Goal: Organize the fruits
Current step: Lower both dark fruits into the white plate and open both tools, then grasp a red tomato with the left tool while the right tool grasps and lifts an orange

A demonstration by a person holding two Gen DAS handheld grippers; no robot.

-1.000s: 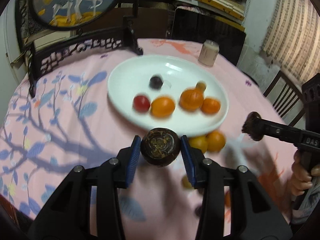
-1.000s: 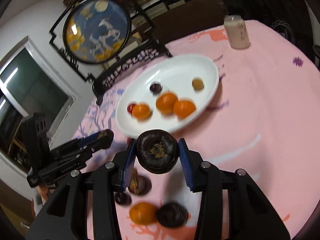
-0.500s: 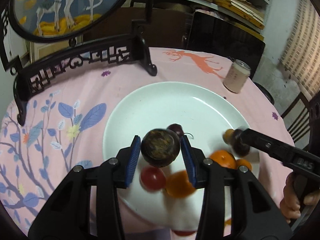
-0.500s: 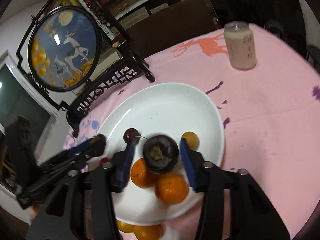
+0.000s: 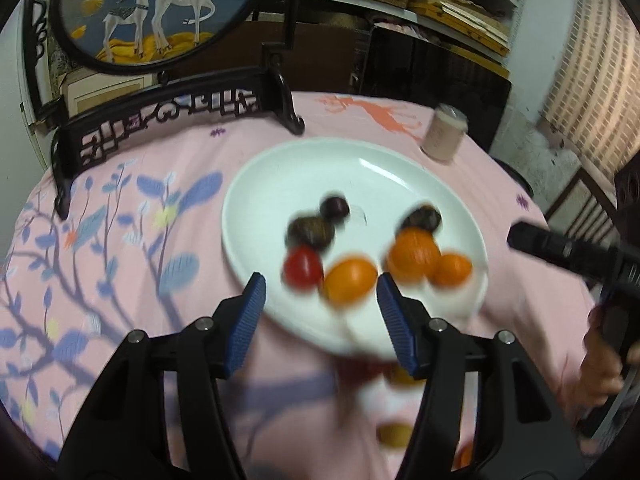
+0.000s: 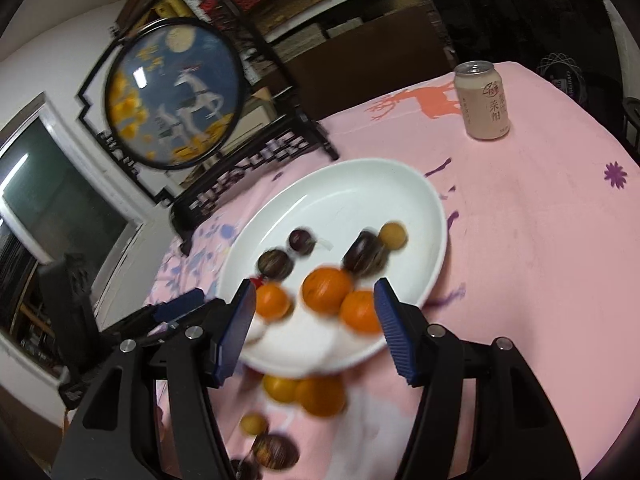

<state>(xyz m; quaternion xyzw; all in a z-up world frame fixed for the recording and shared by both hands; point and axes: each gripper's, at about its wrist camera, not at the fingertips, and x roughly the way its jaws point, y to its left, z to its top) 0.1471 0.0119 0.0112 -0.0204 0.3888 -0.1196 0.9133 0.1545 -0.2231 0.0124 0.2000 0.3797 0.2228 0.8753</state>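
Observation:
A white plate (image 5: 320,168) (image 6: 352,196) on the pink cloth holds three oranges, a red tomato (image 5: 303,266), a small dark plum (image 5: 334,207) and two dark brown round fruits (image 5: 310,232) (image 5: 420,218). My left gripper (image 5: 320,308) hovers at the plate's near rim with its jaws opening and nothing between them. My right gripper (image 6: 316,320) stands open over the near rim, also with nothing in it. The right wrist view shows the same dark fruits (image 6: 275,264) (image 6: 365,257) lying on the plate beside a small yellow fruit (image 6: 393,235).
Loose oranges (image 6: 316,394), a small yellow fruit (image 6: 253,424) and a dark fruit (image 6: 276,450) lie on the cloth in front of the plate. A drink can (image 6: 482,100) stands at the back right. A round painted screen on a dark carved stand (image 5: 172,116) rises behind the plate.
Each gripper carried a dark brown fruit over the plate and let it go there. Both sets of jaws have spread, and both grippers have drawn back toward the near rim.

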